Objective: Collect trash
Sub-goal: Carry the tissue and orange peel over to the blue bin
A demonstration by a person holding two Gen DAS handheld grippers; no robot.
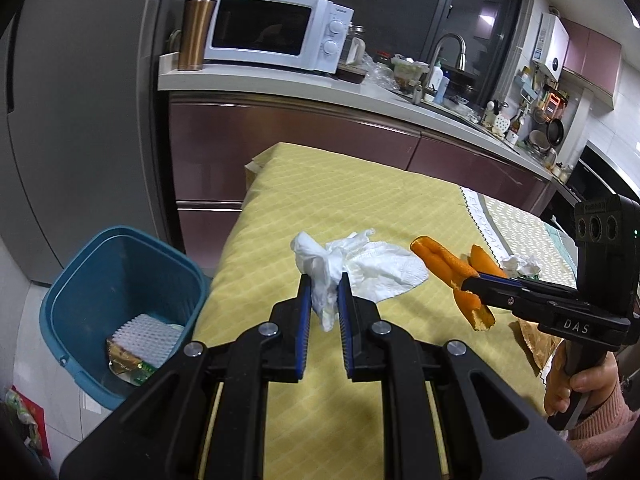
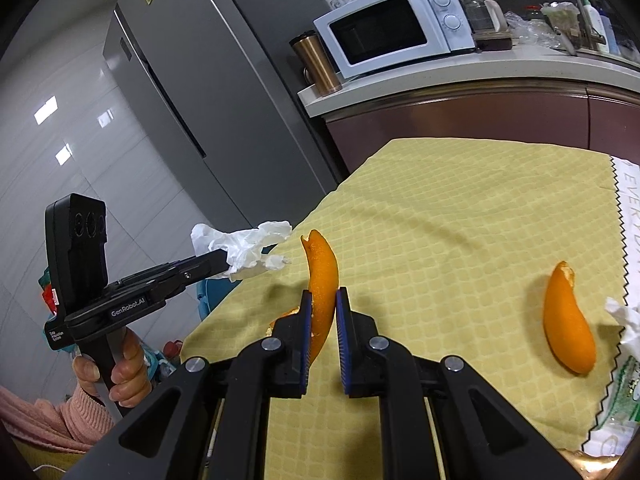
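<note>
Your left gripper [image 1: 325, 294] pinches the soft, featherlight tissue [image 1: 320, 276] by one wad, just right of the blue bin [image 1: 120, 280], while your right gripper [image 2: 323, 308] clamps the limp, slippery orange peel [image 2: 322, 280] mid-strip, farther right of it.

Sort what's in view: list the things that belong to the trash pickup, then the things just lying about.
Part of the job:
- white tissue, pinched in the left tongs
- orange peel, pinched in the right tongs
- second peel on the yellow cloth
- blue bin

Just lying about:
- microwave
- copper tumbler
- fridge
</note>
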